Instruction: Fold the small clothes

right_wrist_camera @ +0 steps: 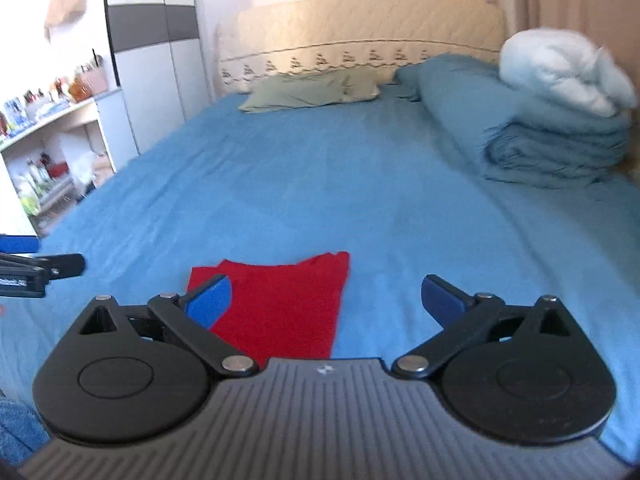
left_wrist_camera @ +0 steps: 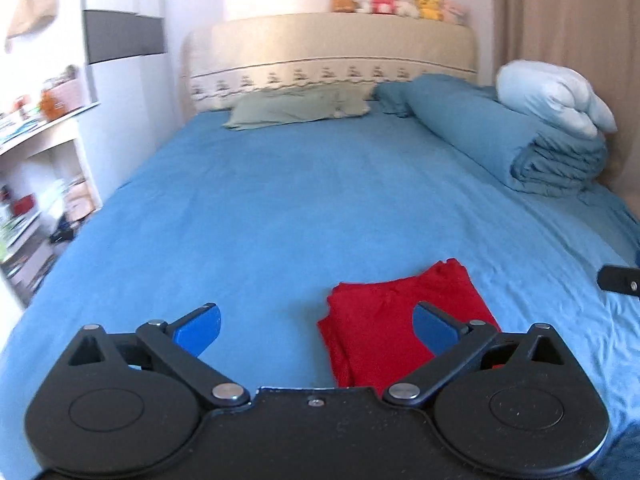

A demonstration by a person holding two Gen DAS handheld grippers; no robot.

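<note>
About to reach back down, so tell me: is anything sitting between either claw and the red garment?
Nothing visible. The folded red cloth garment lies alone on the blue bedsheet, under the open left claw and right claw; both are empty.

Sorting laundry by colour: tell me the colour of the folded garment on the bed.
The folded garment is plain red, clearest in the right wrist view.
</note>
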